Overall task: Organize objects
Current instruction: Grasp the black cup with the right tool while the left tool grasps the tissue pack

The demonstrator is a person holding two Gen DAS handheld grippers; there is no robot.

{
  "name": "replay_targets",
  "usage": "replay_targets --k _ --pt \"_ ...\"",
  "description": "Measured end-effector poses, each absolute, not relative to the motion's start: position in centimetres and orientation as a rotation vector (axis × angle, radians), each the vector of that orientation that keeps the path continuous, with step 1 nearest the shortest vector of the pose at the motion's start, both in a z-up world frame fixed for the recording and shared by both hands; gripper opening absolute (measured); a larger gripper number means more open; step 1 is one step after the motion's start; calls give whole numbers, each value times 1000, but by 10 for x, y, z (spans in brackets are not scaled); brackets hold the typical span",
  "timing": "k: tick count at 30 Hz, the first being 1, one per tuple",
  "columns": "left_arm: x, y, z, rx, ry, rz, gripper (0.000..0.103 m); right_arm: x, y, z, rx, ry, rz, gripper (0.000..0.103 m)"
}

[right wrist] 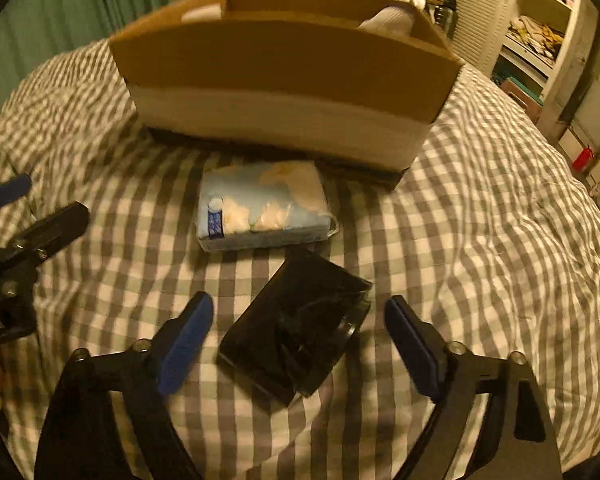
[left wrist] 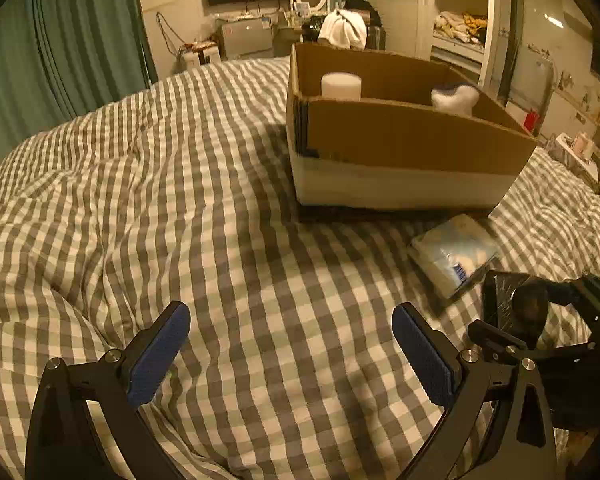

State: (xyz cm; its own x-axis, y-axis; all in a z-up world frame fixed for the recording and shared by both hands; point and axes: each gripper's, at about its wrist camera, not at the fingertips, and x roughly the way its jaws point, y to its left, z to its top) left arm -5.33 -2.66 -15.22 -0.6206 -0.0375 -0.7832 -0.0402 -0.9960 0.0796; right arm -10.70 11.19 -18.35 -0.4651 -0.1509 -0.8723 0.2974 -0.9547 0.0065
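Right gripper (right wrist: 299, 338) fingers spread wide, straddling the black wrapped packet (right wrist: 296, 326) at lower center, not touching it. Left gripper (left wrist: 291, 350) also spread, holding nothing. Light blue pack (right wrist: 262, 210) lies just before the cardboard box (right wrist: 284, 68), on the checked duvet (right wrist: 480, 240).

A bed with a rumpled grey-and-white checked duvet (right wrist: 480, 216) carries everything: an open cardboard box (right wrist: 284, 80) sits on it, a pale blue packet (right wrist: 260, 208) lies just in front, and a shiny black packet (right wrist: 296, 332) lies nearer, tilted.
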Motion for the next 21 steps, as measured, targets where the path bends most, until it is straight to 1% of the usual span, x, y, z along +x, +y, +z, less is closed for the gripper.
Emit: replay_targets --k 1,4,8,12,14,17,21 --pt "-55 -27 -154 -1382 139 2821 103 -108 111 -189 1468 231 -2463 76" --pt "-58 -26 -157 -1412 139 2811 103 -109 116 -195 1488 210 -2435 75" --pt "-58 -19 -158 -1412 176 2792 103 -106 125 -183 1454 234 -2473 75" --pt "-65 -4 -159 -1409 211 2759 103 -105 142 -164 1404 149 -2497 75" --pt "-69 6 -158 -1405 193 2735 103 -105 151 -154 1374 159 -2535 75" --pt "-76 25 -159 -1372 168 2699 103 -105 169 -144 1350 105 -2561 75" --pt "-83 56 -166 -1304 269 2650 103 -113 199 -135 1335 87 -2627 75"
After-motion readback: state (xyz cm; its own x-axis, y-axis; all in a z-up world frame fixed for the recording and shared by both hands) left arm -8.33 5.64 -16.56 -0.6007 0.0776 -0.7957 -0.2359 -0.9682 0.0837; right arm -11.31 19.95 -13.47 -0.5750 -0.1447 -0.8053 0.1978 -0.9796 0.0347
